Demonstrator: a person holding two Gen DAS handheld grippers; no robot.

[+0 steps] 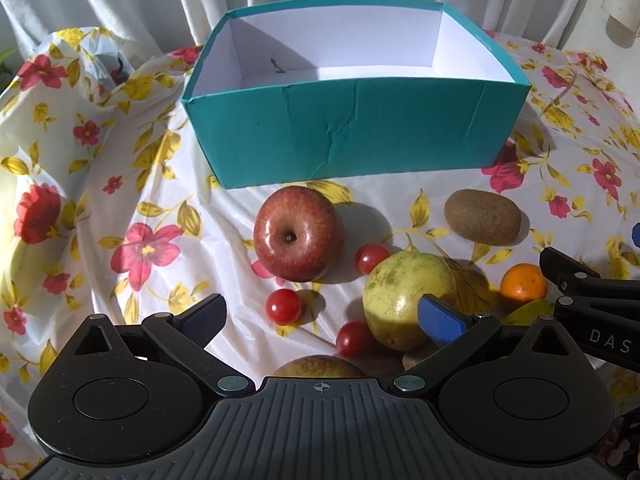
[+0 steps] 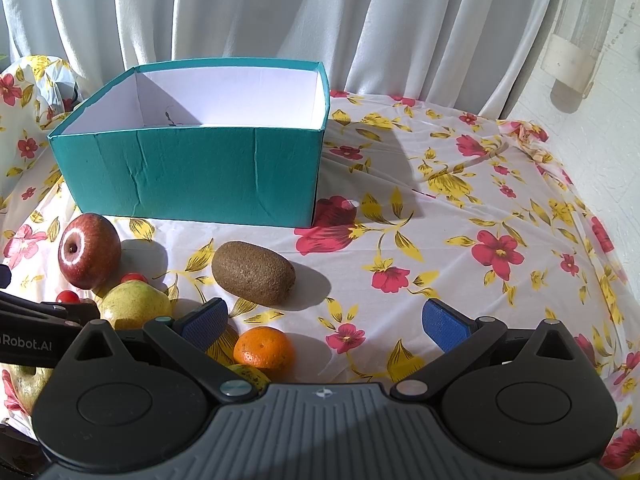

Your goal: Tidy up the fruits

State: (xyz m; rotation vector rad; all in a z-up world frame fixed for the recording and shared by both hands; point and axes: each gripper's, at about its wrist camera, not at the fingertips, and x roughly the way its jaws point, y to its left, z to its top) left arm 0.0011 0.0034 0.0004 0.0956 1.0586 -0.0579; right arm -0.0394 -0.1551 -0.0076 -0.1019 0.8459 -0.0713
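A teal box (image 1: 344,132) with a white, empty inside stands at the back of the floral cloth; it also shows in the right wrist view (image 2: 192,176). In front of it lie a red apple (image 1: 298,234), a kiwi (image 1: 482,216), a yellow-green pear (image 1: 406,300), an orange (image 1: 523,282) and three cherry tomatoes (image 1: 284,306). My left gripper (image 1: 320,320) is open and empty, just short of the tomatoes and pear. My right gripper (image 2: 324,322) is open and empty; the orange (image 2: 264,349) lies by its left finger and the kiwi (image 2: 253,267) is ahead.
A floral cloth (image 2: 480,240) covers the table, with white curtains (image 2: 280,12) behind. Another yellowish fruit (image 1: 320,366) peeks out under my left gripper. A crumpled plastic bag (image 1: 100,60) lies at the back left. The right gripper's arm (image 1: 592,292) enters the left wrist view.
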